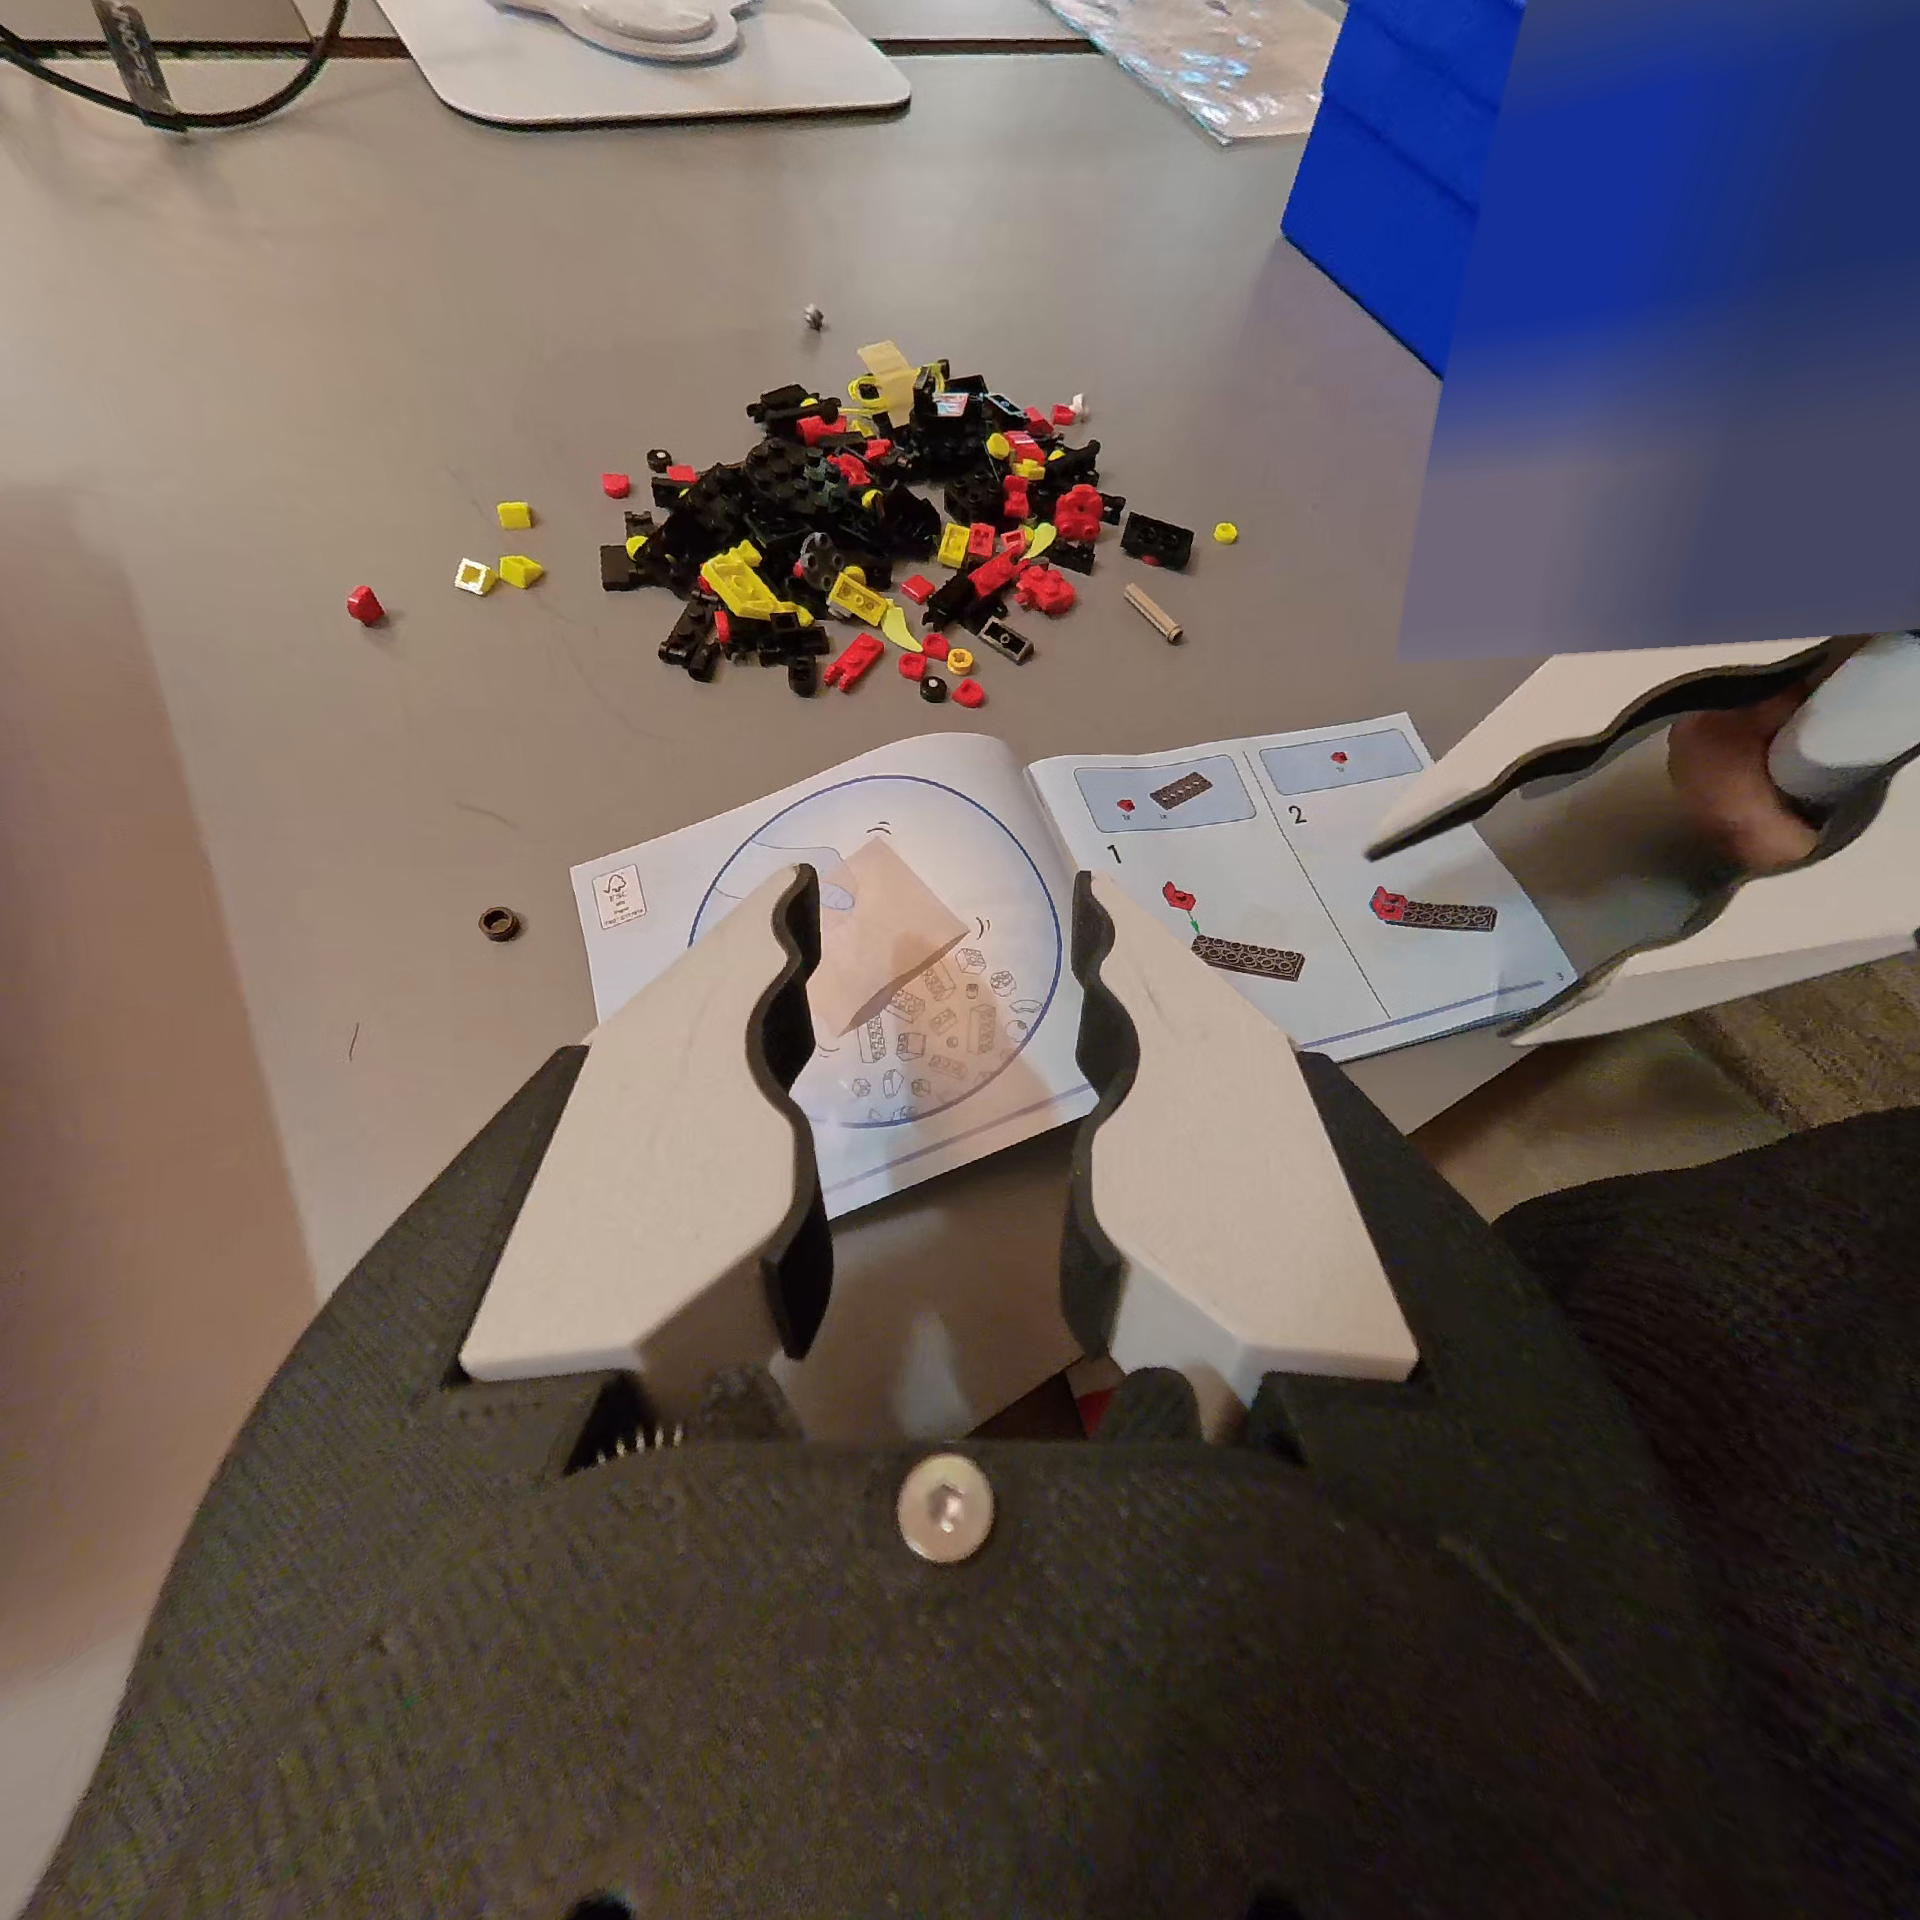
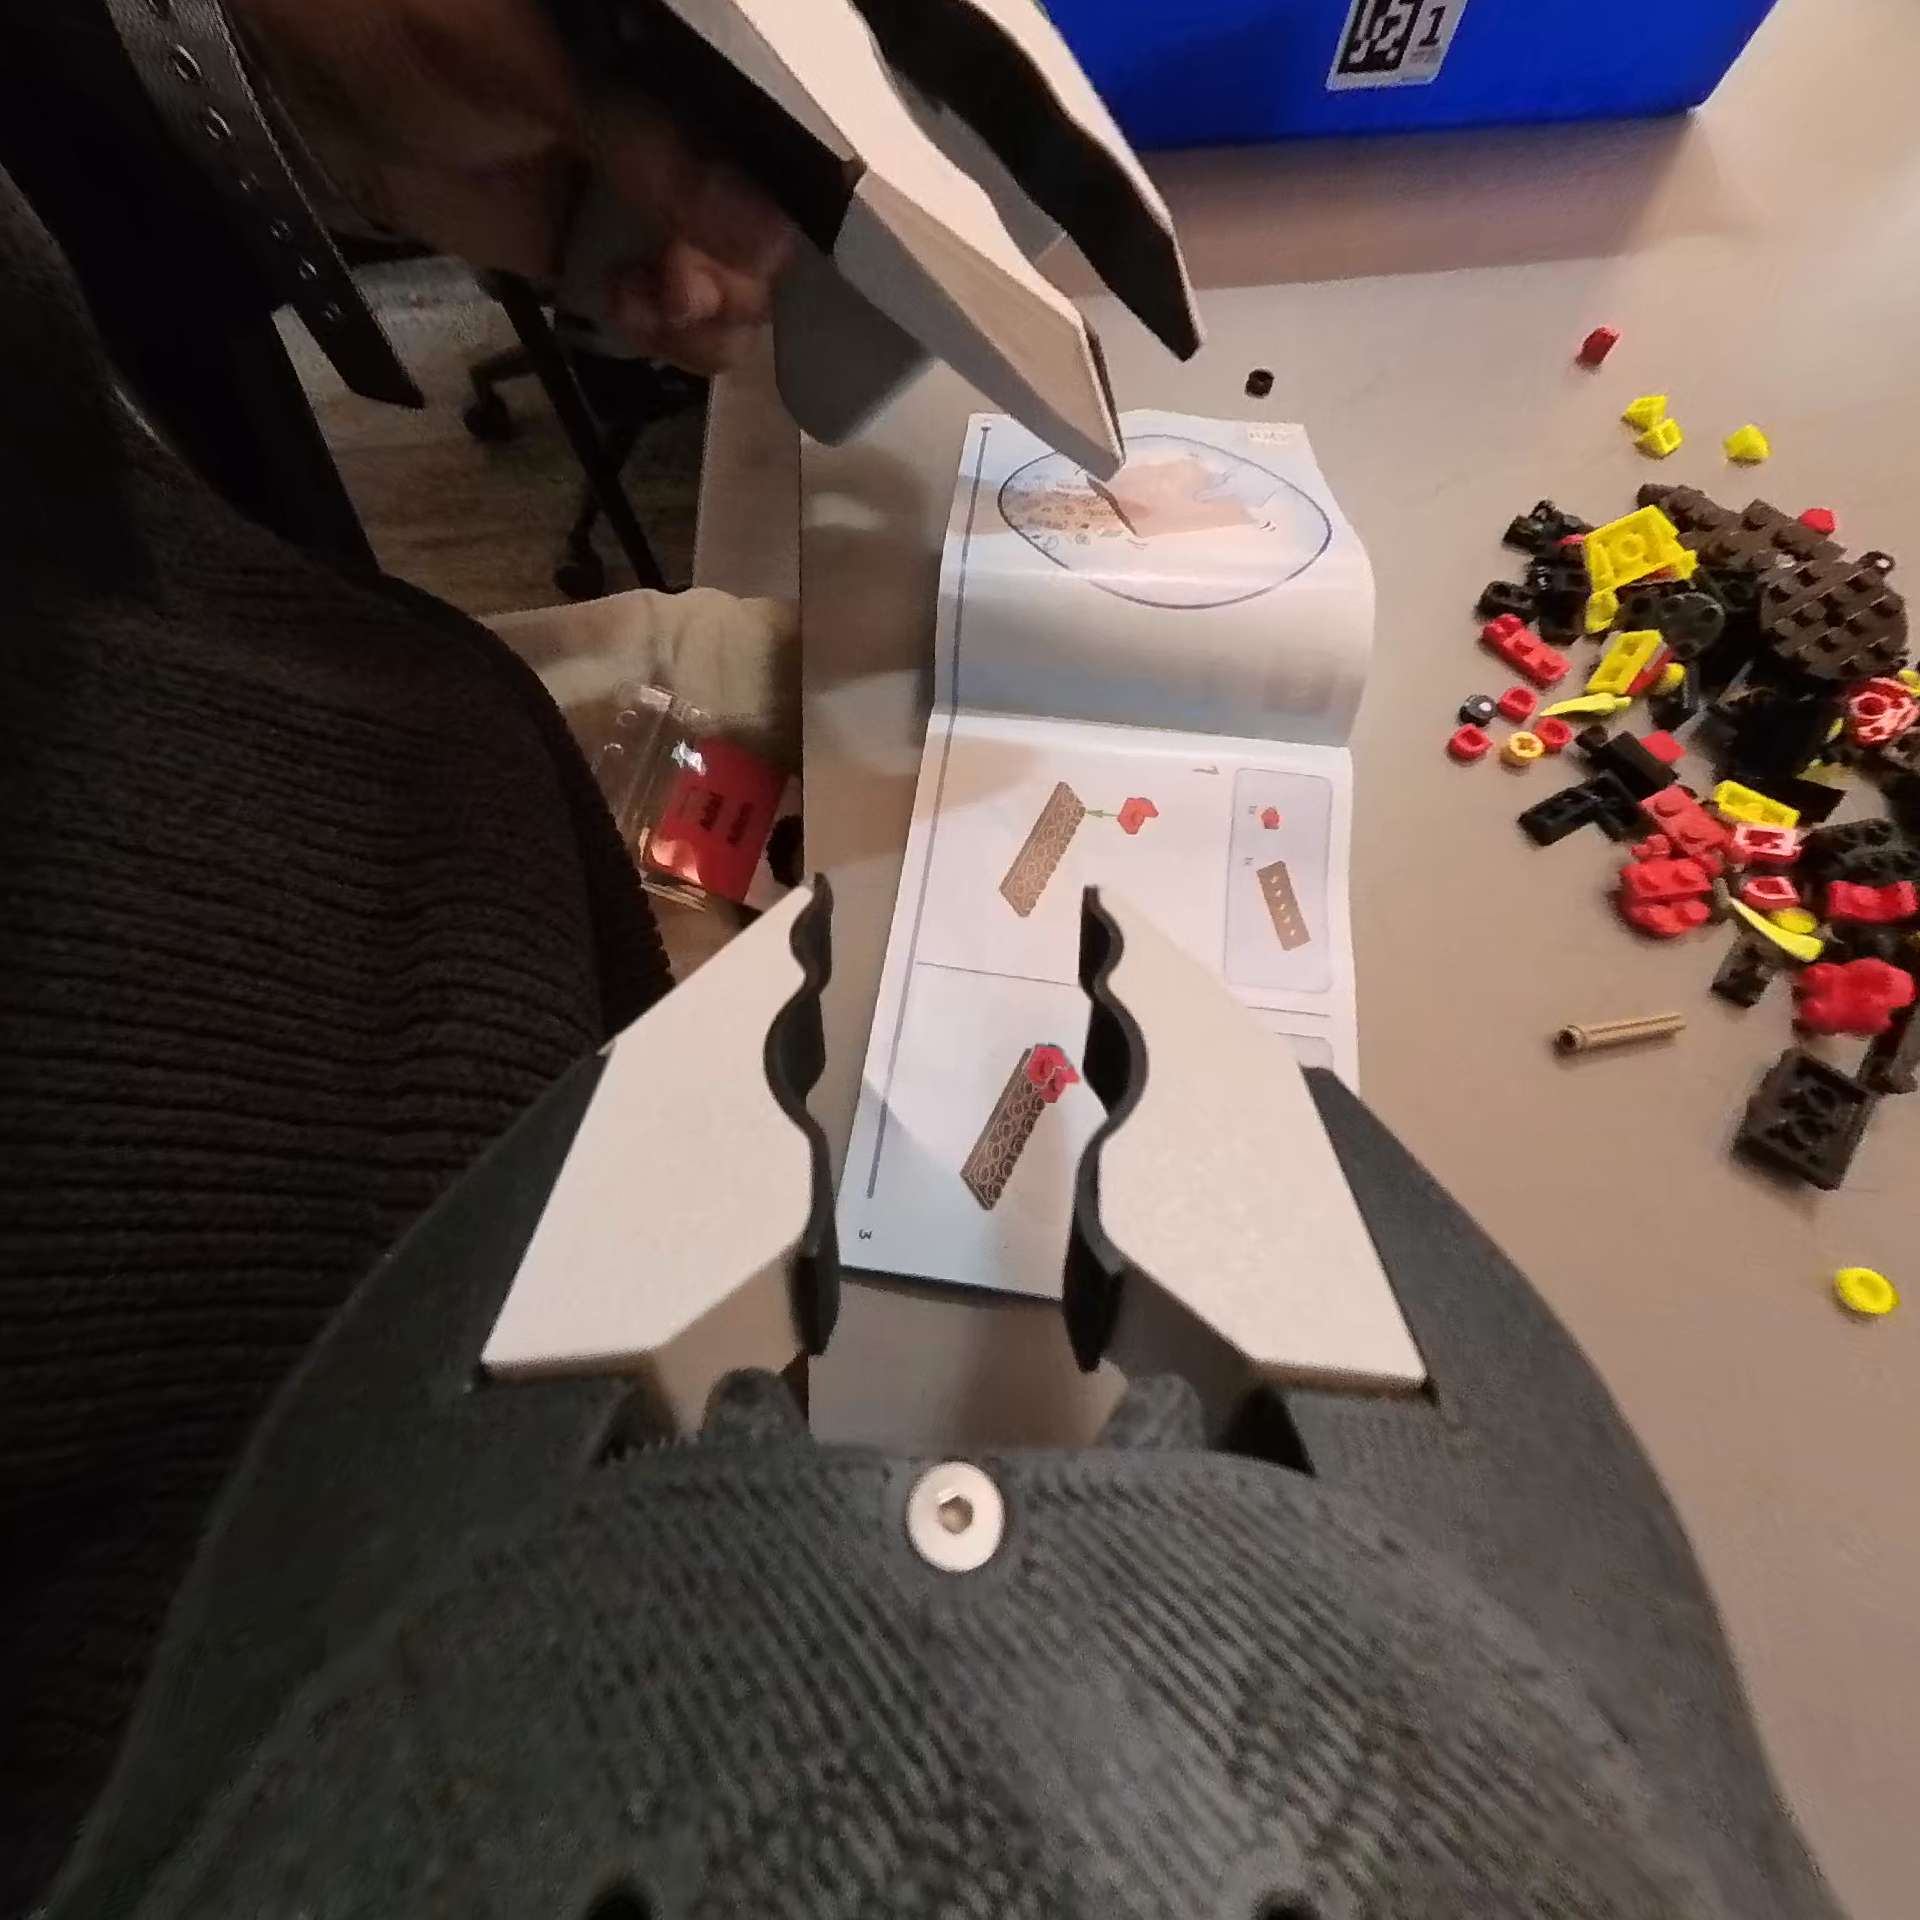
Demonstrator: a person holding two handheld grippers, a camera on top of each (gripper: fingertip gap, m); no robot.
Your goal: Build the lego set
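My left gripper [image 1: 940, 904] hung with its jaws spread wide and empty over the left page of the open instruction booklet [image 1: 1049, 925], the one with the round drawing. My right gripper [image 2: 951, 904] was just as wide and just as empty, poised above the right page with the first two building steps. I judged that I held both there to read the steps before picking anything, since nothing was assembled yet.

The booklet lay flat at the near edge of the grey table [image 1: 312, 416], spine toward the bricks, so the pages faced me while the parts stayed within reach beyond it.

The pile of loose lego pieces [image 1: 883, 530] sat farther out, black, red and yellow mixed together, with strays around it: a red slope [image 1: 365, 605], yellow bits [image 1: 514, 514], a tan pin [image 1: 1153, 613], a small dark ring [image 1: 500, 923] near the booklet's corner. The long dark plate that step one called for was not something I could pick out in the heap.

A blue bin [image 2: 1403, 73] stood at the far edge; its inside was hidden from me. Off the table's edge, on my lap side, a clear bag [image 2: 686, 800] held something red that I could not identify.
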